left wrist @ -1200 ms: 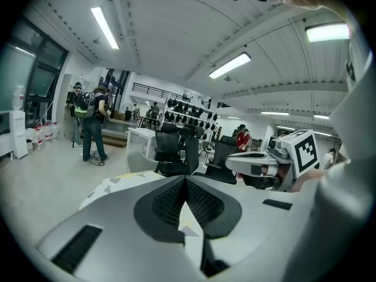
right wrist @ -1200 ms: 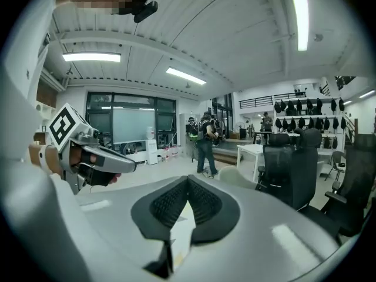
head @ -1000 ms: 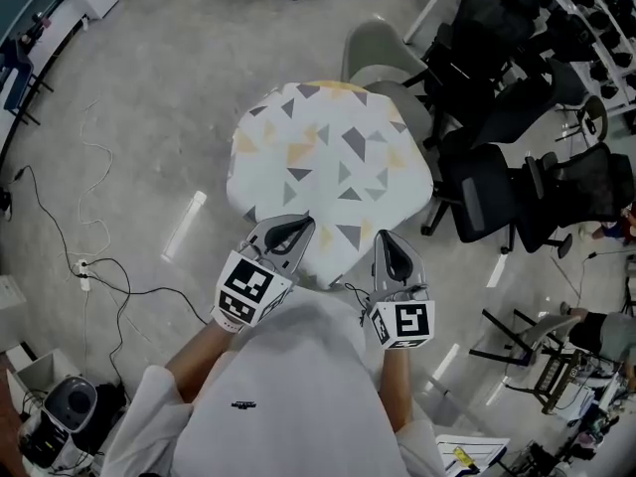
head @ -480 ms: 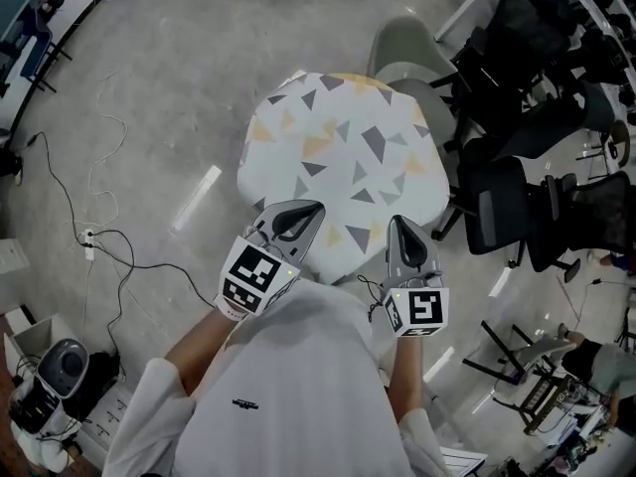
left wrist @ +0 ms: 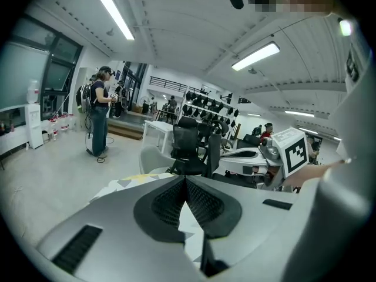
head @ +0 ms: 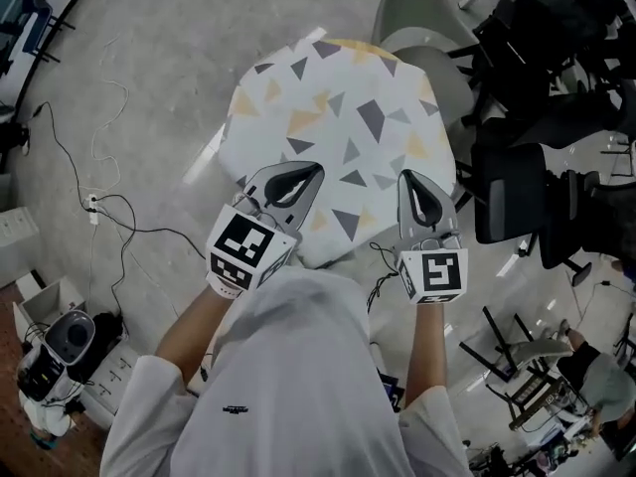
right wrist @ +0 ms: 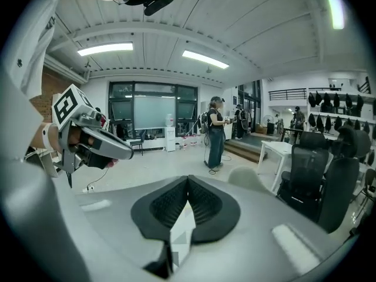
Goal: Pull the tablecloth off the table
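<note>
A white tablecloth (head: 338,117) with grey and yellow triangles covers a small table in the head view. My left gripper (head: 316,167) hangs over its near left edge, jaws shut, tips meeting with nothing between them. My right gripper (head: 409,175) is over the near right edge, likewise shut and empty. In the left gripper view the left gripper (left wrist: 185,178) points level across the room, and a strip of tablecloth (left wrist: 191,228) shows below the pads. The right gripper view shows the right gripper (right wrist: 188,178) the same way, with the tablecloth (right wrist: 182,231) beneath.
A grey chair (head: 427,8) stands behind the table and black office chairs (head: 537,187) crowd the right side. Cables (head: 109,217) trail over the floor at the left, near a round device (head: 60,341). A person (left wrist: 100,110) stands far off.
Both grippers have come forward from in front of the table's near edge to above the cloth. Their jaws have stayed shut throughout.
</note>
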{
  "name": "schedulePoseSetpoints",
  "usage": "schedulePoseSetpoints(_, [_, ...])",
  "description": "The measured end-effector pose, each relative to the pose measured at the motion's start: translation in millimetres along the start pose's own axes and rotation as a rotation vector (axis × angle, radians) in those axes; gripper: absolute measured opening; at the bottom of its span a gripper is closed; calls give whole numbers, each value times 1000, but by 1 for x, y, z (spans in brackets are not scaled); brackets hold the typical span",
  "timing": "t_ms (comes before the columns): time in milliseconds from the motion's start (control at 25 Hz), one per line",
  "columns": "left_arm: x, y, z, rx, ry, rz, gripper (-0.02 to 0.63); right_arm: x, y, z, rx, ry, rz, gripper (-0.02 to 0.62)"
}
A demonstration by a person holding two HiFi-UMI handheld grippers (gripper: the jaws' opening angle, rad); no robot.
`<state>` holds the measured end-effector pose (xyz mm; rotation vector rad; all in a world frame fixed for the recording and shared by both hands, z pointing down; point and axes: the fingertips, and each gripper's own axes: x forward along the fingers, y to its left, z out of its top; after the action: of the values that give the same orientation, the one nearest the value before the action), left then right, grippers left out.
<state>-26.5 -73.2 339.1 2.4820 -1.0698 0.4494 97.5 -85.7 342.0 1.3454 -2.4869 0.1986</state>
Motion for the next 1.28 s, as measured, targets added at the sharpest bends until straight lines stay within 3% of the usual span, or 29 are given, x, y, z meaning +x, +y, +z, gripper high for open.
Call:
schedulePoseSetpoints(440, [92, 3, 10, -48, 36, 60, 6, 81, -95, -34, -98, 100, 166, 18])
schedulePoseSetpoints(920, [174, 52, 0, -119, 83, 128, 6, 190, -167, -104, -171, 251, 327, 135])
schedulePoseSetpoints(1280, [238, 82, -27, -154, 137, 105, 6, 255, -191, -164, -211, 391, 428, 230])
